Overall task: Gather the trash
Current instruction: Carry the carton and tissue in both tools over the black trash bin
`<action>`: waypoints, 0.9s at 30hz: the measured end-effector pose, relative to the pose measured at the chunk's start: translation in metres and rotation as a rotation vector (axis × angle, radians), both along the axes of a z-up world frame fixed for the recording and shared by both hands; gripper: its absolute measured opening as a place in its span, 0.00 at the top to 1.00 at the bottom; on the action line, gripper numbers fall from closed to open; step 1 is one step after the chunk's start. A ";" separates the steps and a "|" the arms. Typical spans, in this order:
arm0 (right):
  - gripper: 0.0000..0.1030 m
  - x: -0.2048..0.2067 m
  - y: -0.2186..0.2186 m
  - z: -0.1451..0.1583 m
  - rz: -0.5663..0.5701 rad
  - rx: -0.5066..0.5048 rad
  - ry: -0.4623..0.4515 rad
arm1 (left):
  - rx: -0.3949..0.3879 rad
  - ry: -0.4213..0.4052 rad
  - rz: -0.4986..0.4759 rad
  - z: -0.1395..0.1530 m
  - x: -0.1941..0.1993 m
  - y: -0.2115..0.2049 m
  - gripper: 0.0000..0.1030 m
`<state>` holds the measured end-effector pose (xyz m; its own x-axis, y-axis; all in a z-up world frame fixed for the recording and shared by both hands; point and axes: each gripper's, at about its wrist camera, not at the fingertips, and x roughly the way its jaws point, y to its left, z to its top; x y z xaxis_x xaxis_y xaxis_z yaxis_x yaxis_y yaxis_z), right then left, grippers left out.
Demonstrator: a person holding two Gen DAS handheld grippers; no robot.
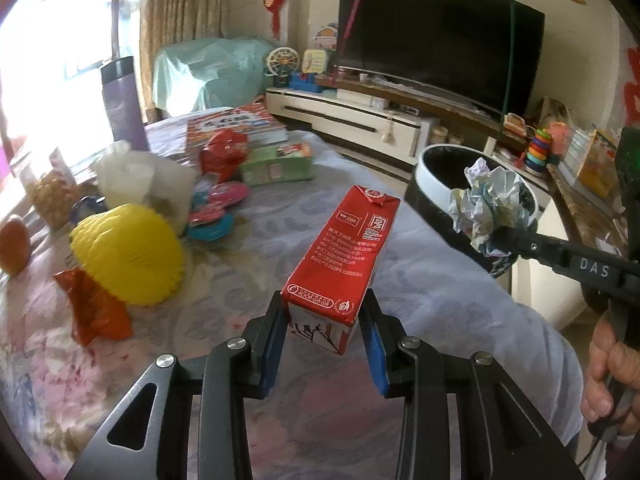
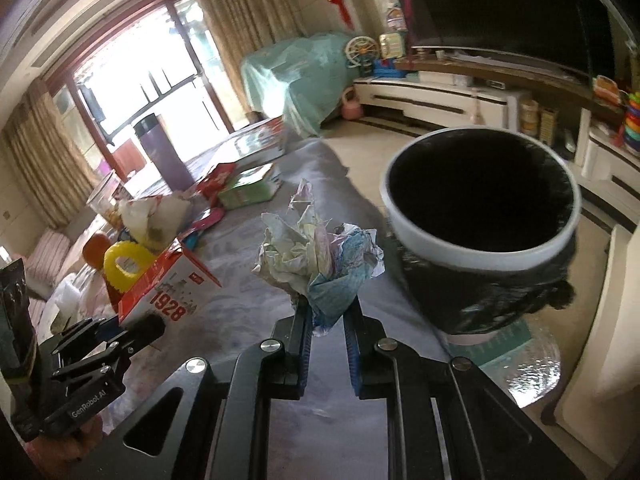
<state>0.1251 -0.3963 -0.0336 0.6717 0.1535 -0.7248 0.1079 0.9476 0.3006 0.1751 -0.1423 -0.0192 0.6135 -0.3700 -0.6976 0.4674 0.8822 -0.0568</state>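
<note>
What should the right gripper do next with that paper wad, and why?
Probably carry it on over the bin and let go. The right gripper is shut on the paper wad, which sits just short of the bin's white rim, and the black liner gapes open. The left gripper holds the red carton, likely next in.

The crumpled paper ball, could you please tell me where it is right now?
The crumpled paper ball is clamped in the right gripper, held above the table's edge beside the black-lined trash bin; the left wrist view shows it at the right, against the bin's rim.
</note>
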 end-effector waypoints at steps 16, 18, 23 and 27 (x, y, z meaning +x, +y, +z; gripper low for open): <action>0.85 -0.001 -0.062 0.008 -0.122 -0.046 -0.012 | 0.011 -0.024 -0.104 0.004 0.027 -0.073 0.66; 0.85 0.001 -0.069 0.008 -0.132 -0.053 -0.012 | 0.017 -0.030 -0.117 0.005 0.032 -0.083 0.66; 0.85 0.006 -0.086 0.009 -0.155 -0.065 -0.008 | 0.026 -0.040 -0.146 0.009 0.045 -0.107 0.66; 0.85 0.011 -0.102 0.009 -0.174 -0.071 -0.004 | 0.040 -0.050 -0.170 0.013 0.056 -0.129 0.66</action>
<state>0.1365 -0.4979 -0.0244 0.6866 -0.0166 -0.7268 0.2710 0.9335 0.2347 0.2310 -0.2709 -0.0067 0.5787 -0.4439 -0.6841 0.6111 0.7915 0.0033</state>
